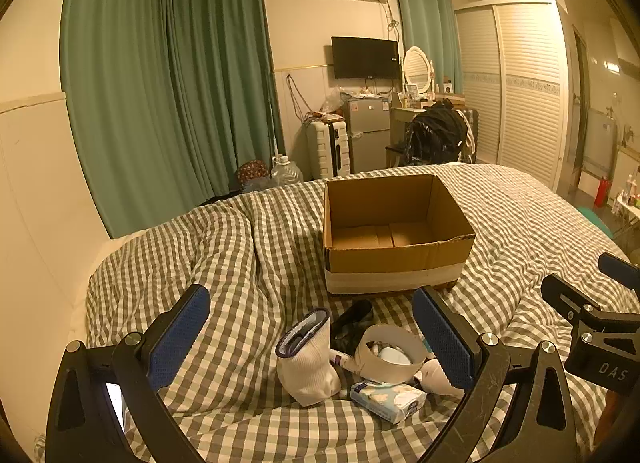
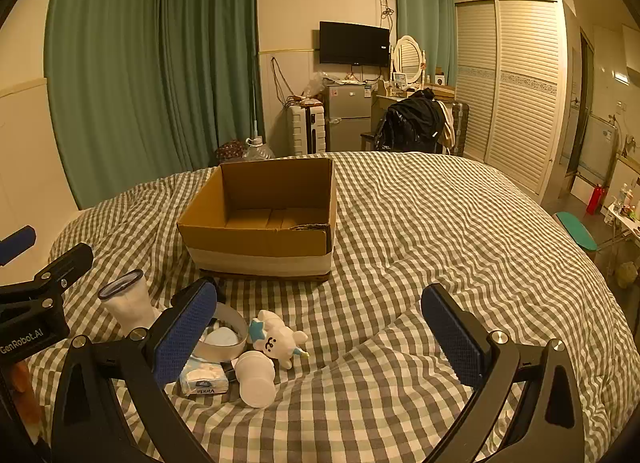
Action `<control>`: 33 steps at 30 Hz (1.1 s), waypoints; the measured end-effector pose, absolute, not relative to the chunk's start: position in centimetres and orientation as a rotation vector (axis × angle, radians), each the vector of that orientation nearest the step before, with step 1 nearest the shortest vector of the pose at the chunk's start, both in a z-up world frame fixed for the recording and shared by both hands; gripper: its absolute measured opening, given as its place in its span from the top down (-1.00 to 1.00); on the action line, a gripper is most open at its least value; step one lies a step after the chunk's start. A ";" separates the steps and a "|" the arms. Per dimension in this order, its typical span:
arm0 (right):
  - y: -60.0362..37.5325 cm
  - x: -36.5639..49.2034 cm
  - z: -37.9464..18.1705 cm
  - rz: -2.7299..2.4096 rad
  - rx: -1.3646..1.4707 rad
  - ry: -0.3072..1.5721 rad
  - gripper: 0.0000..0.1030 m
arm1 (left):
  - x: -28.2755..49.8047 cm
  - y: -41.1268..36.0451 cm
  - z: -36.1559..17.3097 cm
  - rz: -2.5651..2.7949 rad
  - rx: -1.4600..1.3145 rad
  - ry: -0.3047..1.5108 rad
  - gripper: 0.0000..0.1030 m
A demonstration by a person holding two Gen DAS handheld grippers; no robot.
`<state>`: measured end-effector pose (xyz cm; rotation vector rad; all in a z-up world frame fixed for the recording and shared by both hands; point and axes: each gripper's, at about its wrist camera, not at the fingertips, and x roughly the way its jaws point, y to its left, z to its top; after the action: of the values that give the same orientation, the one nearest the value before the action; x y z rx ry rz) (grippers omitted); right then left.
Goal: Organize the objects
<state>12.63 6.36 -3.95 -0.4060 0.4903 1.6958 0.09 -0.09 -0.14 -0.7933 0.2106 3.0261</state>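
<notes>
An open, empty cardboard box (image 1: 396, 235) (image 2: 260, 219) stands on the checked bed. In front of it lies a small pile: a white sock (image 1: 306, 359) (image 2: 128, 301), a white tape roll (image 1: 390, 353) (image 2: 226, 337), a tissue pack (image 1: 388, 399) (image 2: 204, 379), a dark object (image 1: 352, 319), a white plush toy (image 2: 276, 337) and a white cup (image 2: 256, 379). My left gripper (image 1: 312, 327) is open, its jaws either side of the pile. My right gripper (image 2: 320, 327) is open and empty, with the pile by its left finger (image 2: 184, 335).
The checked duvet (image 2: 440, 243) covers the bed, bunched at the left (image 1: 224, 247). Beyond the bed are green curtains (image 1: 168, 83), a suitcase (image 1: 328, 147), a small fridge (image 1: 368, 131), a chair with a dark jacket (image 2: 416, 123) and a wardrobe (image 2: 516, 83).
</notes>
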 end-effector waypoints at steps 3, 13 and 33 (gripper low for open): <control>6.4 12.6 -3.9 1.693 -0.405 0.491 -0.99 | 0.0 -0.1 -0.2 3.025 -0.800 0.210 -1.00; 6.3 12.5 -4.0 1.685 -0.403 0.495 -0.99 | 0.2 -0.1 -0.3 3.016 -0.797 0.208 -1.00; 6.2 12.3 -4.3 1.669 -0.402 0.507 -0.99 | 0.3 0.2 -0.5 2.987 -0.794 0.220 -1.00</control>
<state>12.26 6.21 -4.31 -0.4024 0.5071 1.6693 0.29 0.18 -0.48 -0.7943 0.2198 2.9872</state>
